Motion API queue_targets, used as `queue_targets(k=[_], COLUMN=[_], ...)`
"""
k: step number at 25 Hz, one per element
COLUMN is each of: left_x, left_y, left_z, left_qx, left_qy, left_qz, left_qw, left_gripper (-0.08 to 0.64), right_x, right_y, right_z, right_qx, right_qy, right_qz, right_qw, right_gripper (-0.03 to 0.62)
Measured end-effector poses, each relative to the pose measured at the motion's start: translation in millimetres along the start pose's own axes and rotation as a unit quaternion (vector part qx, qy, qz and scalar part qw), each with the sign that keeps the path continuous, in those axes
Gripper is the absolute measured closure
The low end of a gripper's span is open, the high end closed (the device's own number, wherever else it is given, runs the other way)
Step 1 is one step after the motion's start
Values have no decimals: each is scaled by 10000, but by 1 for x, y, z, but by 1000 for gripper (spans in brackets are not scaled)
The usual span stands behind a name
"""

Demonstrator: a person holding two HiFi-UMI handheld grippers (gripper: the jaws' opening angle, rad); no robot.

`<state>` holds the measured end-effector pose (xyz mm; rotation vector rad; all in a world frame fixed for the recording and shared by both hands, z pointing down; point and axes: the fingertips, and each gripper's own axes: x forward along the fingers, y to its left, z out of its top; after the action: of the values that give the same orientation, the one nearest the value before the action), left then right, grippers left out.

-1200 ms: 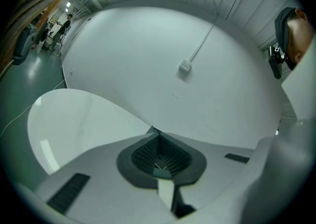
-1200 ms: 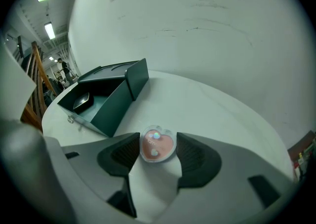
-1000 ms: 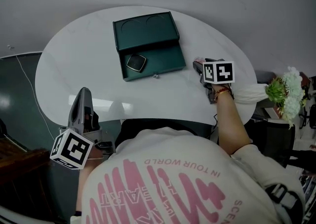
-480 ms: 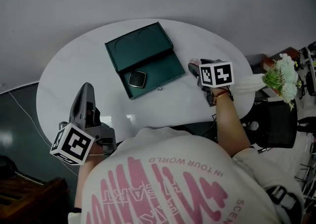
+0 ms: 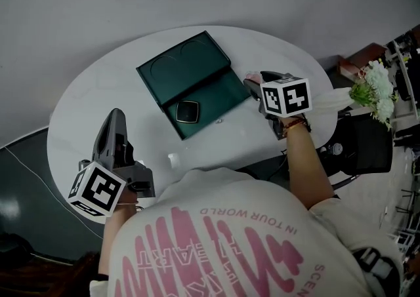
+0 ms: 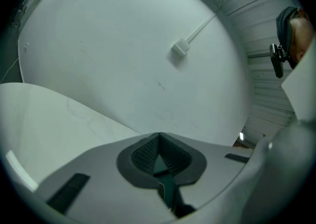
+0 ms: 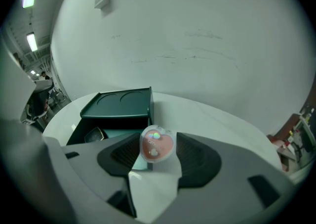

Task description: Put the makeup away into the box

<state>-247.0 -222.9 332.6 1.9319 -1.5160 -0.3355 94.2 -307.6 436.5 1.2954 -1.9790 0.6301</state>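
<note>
Your right gripper [image 7: 157,141] pinches a small pink heart-shaped compact [image 7: 157,147] between its pads. The compact has a shiny rainbow sticker near its top. The print on it is too small to read.

Beyond the jaws stands a dark green box [image 7: 120,103] on a round white table [image 5: 98,92]. Its top has 2 round recesses, and its drawer [image 5: 211,102] is pulled open. A black square compact [image 5: 188,111] with a pale rim lies in the drawer's left part.

From the head view, the right gripper hangs just beside the box's right corner, above the table.

Your left gripper [image 5: 113,133] sits over the near left part of the table, well apart from the box. Its pads are pressed together at the tips, with nothing between them.

Pink print on your shirt [image 5: 249,250] appears to read "IN TOUR WORLD". The larger letters below it are not clear. White flowers [image 5: 375,89] show at the far right, off the table.

Compared with 1 second ago, the right gripper has come from the table's right side up to the box's corner. The left gripper has moved from the table's near edge to over its surface. The black compact lies in the drawer as before.
</note>
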Motion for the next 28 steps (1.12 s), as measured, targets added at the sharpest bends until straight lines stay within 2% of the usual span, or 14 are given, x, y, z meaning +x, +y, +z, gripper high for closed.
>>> queue_targets(k=[13, 28], left_x=[-5, -13], left_y=[43, 57], left_z=[8, 10], left_qx=[-165, -271], left_qy=[87, -71], left_qz=[146, 435], left_qw=[9997, 9987], left_gripper=[558, 558], right_x=[21, 55], right_y=[62, 89], right_z=[14, -4], right_qx=[-512, -975], right_qy=[301, 896], right_qz=[300, 804], right_qw=[9978, 9879], right_gripper=[356, 356])
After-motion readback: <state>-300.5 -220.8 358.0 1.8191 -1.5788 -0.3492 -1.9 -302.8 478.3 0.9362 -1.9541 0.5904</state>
